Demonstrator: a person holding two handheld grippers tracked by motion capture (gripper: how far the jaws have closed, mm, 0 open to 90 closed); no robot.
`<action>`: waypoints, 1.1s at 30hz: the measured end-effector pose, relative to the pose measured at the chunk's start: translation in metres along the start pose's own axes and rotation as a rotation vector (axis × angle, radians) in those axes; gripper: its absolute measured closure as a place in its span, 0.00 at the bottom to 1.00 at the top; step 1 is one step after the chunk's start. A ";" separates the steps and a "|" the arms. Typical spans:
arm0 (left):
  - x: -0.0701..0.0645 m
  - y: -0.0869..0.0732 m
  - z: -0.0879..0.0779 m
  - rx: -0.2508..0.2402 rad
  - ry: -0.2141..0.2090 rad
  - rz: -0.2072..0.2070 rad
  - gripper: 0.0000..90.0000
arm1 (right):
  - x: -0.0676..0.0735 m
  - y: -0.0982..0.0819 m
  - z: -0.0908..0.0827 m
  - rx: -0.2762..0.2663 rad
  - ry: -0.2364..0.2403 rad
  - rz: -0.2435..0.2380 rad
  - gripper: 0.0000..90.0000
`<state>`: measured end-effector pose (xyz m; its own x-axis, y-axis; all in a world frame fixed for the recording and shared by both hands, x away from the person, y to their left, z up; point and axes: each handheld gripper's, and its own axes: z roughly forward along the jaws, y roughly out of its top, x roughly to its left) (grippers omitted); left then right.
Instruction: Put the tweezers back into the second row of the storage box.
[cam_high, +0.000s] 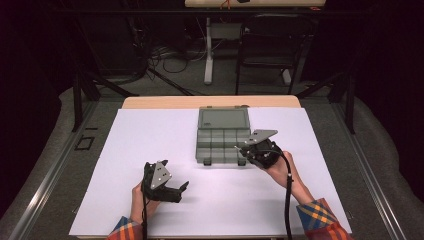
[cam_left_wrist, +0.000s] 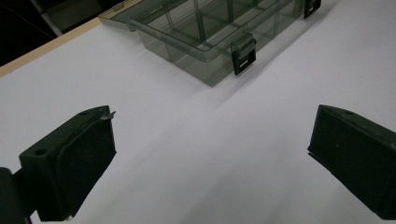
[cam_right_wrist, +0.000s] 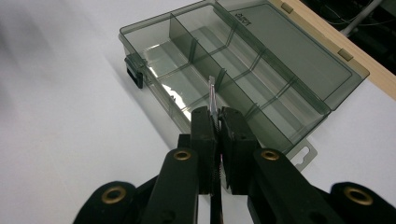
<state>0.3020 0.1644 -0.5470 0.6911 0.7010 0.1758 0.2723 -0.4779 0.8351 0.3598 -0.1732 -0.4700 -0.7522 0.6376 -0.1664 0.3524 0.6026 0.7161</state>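
One thin divider (cam_right_wrist: 212, 95) pinched in right claw (cam_right_wrist: 215, 119), over organizer box (cam_right_wrist: 280, 51)

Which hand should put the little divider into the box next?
The right. The right gripper already pinches the thin divider right over the open box. The left gripper sits open, holding nothing, on the white table, farther from the box.

Bright overhead light on the white table (cam_high: 150, 150); dark surroundings; left edge of the right gripper view seems blurred.
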 end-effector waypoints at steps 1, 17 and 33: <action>0.000 0.000 0.000 0.001 0.000 0.001 0.00 | -0.001 0.001 0.000 0.003 0.000 0.001 0.94; 0.000 0.000 0.000 -0.004 -0.003 0.000 0.00 | -0.009 0.013 0.009 0.010 0.002 -0.025 0.94; -0.001 0.000 0.002 -0.001 -0.007 0.000 0.00 | -0.020 0.024 0.018 0.010 0.014 -0.047 0.94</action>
<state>0.3026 0.1629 -0.5479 0.6955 0.6976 0.1724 0.2714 -0.4771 0.8359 0.3935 -0.1630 -0.4613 -0.7757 0.6018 -0.1901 0.3220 0.6364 0.7009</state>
